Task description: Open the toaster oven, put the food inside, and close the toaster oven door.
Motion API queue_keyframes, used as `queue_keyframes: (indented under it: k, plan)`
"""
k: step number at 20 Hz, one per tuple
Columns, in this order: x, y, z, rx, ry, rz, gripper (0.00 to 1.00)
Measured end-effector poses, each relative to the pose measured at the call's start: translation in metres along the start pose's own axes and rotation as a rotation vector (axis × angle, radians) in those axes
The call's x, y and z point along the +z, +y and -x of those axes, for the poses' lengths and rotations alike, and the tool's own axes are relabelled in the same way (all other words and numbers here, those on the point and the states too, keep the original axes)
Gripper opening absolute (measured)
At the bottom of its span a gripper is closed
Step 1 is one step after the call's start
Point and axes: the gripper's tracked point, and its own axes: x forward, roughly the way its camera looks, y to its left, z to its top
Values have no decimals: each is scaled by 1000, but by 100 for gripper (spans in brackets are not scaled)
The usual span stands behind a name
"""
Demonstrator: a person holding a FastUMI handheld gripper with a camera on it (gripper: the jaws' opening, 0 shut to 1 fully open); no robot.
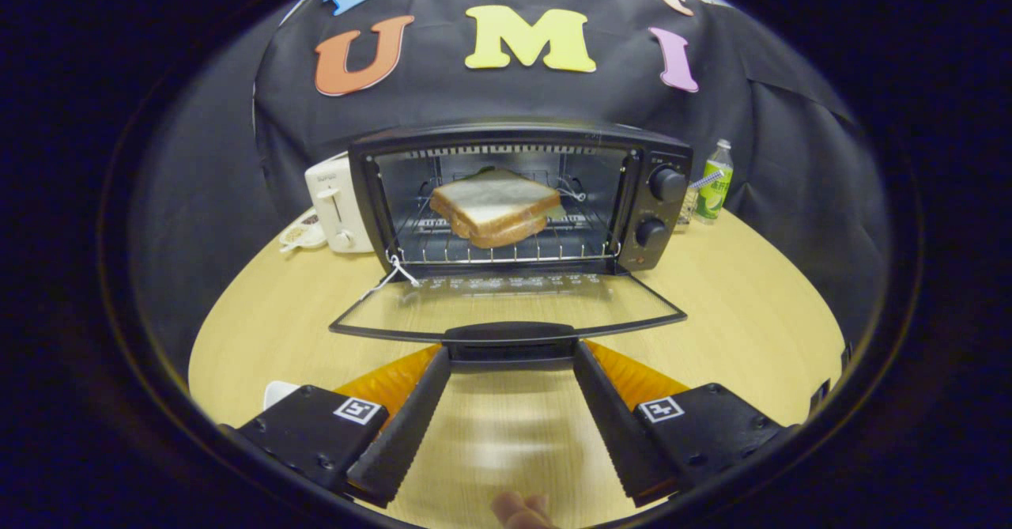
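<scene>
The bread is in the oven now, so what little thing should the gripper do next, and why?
Probably lift the door handle up. The sandwich already lies on the rack, the glass door hangs fully open, and the gripper is open with its fingertips at the handle's two ends.

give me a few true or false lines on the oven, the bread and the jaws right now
1. The toaster oven door is folded down open. True.
2. The bread lies on the table in front of the oven. False: it sits on the wire rack inside the oven.
3. The gripper is open, its jaws standing either side of the door handle. True.
4. The gripper holds the bread. False: nothing is clamped; the bread is well beyond the jaws.
5. A white pop-up toaster stands beside the oven, on the side away from its knobs. True.
6. A green bottle stands on top of the oven. False: it stands on the table beside the knob side.
</scene>
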Motion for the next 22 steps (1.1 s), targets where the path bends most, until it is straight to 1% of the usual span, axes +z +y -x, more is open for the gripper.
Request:
queue_keyframes:
  k: [12, 17, 20, 22]
  plan:
    - [44, 3, 20, 14, -285, -34, 100]
    - [64, 7, 21, 29, -419, -19, 100]
    - [74, 3, 29, 61, -479, -80, 100]
    - [86, 0, 40, 72, -502, -97, 100]
